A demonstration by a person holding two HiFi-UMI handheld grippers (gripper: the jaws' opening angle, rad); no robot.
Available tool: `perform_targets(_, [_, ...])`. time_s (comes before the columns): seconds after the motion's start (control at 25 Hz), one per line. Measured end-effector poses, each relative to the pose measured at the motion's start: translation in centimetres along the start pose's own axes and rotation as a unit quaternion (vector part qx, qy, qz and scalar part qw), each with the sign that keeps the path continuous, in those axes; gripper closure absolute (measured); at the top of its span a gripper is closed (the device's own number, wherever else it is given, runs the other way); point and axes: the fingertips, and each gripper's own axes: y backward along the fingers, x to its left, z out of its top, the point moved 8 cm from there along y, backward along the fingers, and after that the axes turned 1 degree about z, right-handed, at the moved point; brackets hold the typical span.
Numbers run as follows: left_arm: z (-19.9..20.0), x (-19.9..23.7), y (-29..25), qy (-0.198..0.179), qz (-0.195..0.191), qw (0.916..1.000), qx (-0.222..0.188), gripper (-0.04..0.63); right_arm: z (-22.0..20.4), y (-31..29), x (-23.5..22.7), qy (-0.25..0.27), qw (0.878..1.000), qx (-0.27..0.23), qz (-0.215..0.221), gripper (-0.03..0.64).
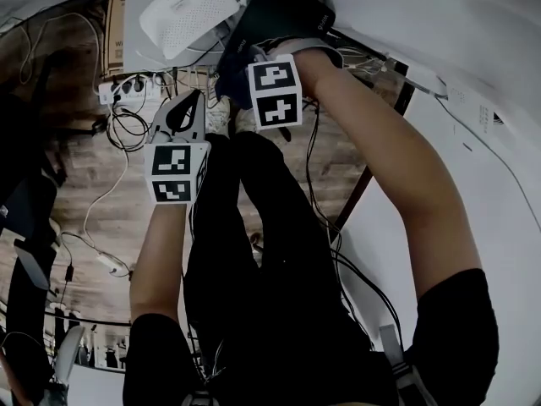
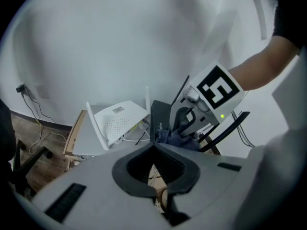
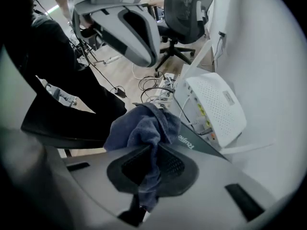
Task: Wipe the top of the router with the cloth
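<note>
Your right tool [image 3: 154,147] is pinching the blue cloth [image 3: 141,126]. A thin strand runs down between its jaws, and the rest bunches out ahead of the tips. That bunch rests on the top of the dark router [image 3: 199,146], near its labelled edge. Your left tool [image 2: 154,146] hangs apart from the work, lower and nearer to you, with its jaws pressed together and nothing between them. The white router [image 3: 216,104] stands tilted just beside the dark one, and cables [image 3: 186,110] run into its ports on the side facing the dark router.

The wipe itself looks to be the step in hand, and most of the dark top appears not yet covered.

- **Contact:** Press down lightly, so that the wad and not the jaw tips meets the plastic.
- **Coverage:** The bunched cloth makes a narrow pad, so I judge one sweep will not cover the top. Draw it in long passes along the top, each overlapping the last.
- **Grip:** Only a little fabric sits in the grip, so hold the pinch firm, or drag may pull the cloth free.
- **Sliding:** The router probably sits loose and may slide under a push. Your idle left tool could brace its near edge.
- **Snagging:** Ease off as you near the white router, where the cloth could catch on the cables.
</note>
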Motion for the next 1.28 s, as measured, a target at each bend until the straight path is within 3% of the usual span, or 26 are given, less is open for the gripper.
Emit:
perform_targets(0.2, [-0.4, 0.2, 0.3, 0.000, 0.002, 1.0000, 0.002, 0.597, -0.5, -0.2, -0.1, -0.019, 1.000, -0.003, 0.018, 0.597])
perform_targets(0.36, [-0.7, 0.4, 0.6, -0.002, 0.006, 1.0000, 0.003, 0.597, -2.8, 0.0, -1.9, -0.026, 0.998, 0.051, 0.004, 0.597])
perform_targets(0.52, [-0.9, 0.3, 0.7, 0.001, 0.007, 1.0000, 0.003, 0.597, -6.2, 0.3, -5.1, -0.074, 0.989, 0.120, -0.050, 0.597])
perform_targets(0.64, [-0.9, 0.2, 0.5, 0.005, 0.006, 1.0000, -0.002, 0.597, -8.4, 0.4, -7.5, -0.092, 0.974, 0.166, -0.121, 0.597])
perform_targets(0.76, [-1.3, 0.0, 0.3, 0.009, 0.005, 0.9999, -0.001, 0.597, -9.7, 0.4, -8.6, -0.110, 0.961, 0.181, -0.180, 0.597])
perform_targets(0.88, [-1.9, -0.1, 0.3, 0.010, 0.005, 0.9999, 0.004, 0.597, -10.0, 0.4, -8.9, -0.118, 0.954, 0.186, -0.205, 0.597])
perform_targets(1.0, [-2.3, -0.1, 0.3, 0.012, 0.008, 0.9999, 0.007, 0.597, -9.9, 0.5, -8.6, -0.108, 0.960, 0.191, -0.172, 0.597])
perform_targets(1.12, [-2.3, -0.1, 0.6, 0.020, 0.014, 0.9997, 0.005, 0.597, -9.3, 0.5, -7.0, -0.109, 0.971, 0.197, -0.075, 0.597])
perform_targets(1.28, [-2.0, -0.5, 0.6, 0.029, 0.014, 0.9995, 0.003, 0.597, -7.0, -0.3, -3.6, -0.114, 0.976, 0.181, 0.051, 0.597])
